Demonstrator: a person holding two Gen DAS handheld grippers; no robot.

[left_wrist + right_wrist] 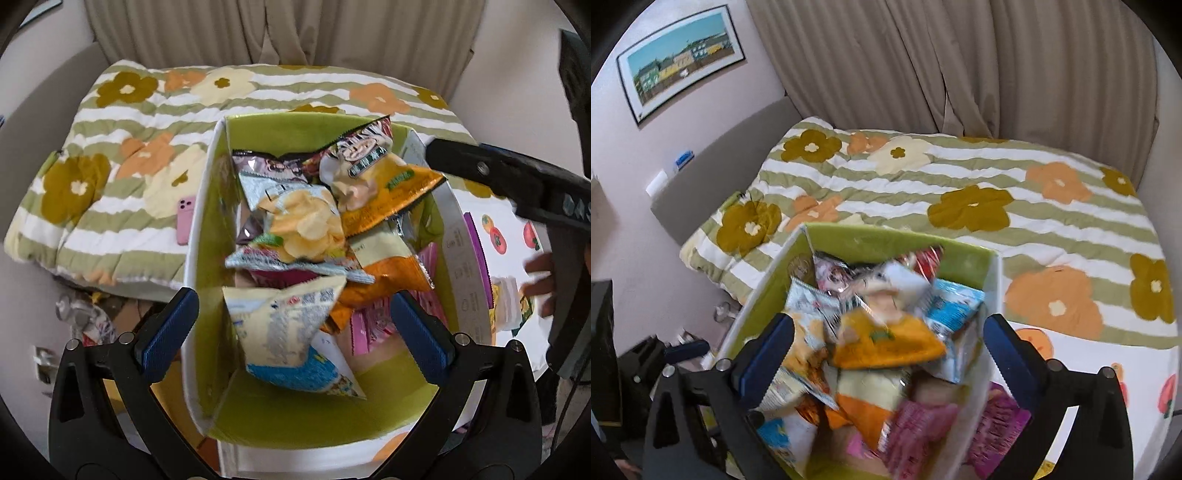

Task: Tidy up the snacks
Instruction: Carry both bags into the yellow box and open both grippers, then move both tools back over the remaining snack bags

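Note:
A cardboard box (461,258) with a green inside and white outside stands against the bed, filled with several snack bags. My left gripper (294,297) hangs open over its near end. A blurred pale-yellow and blue bag (291,332) lies below, between the fingers, clear of both blue pads. On top of the pile sit a chips bag (306,221) and an orange bag (391,199). My right gripper (889,321) is open above the box too, with the orange bag (886,343) under it, untouched. One of its black fingers (480,168) reaches in over the box's right rim.
A bed with a flowered green-striped quilt (960,177) lies behind the box, a pink phone (185,221) on it by the box's left wall. A white cloth with orange fruit prints (495,236) and a person's hand (539,280) are right. A purple packet (997,424) lies outside the box.

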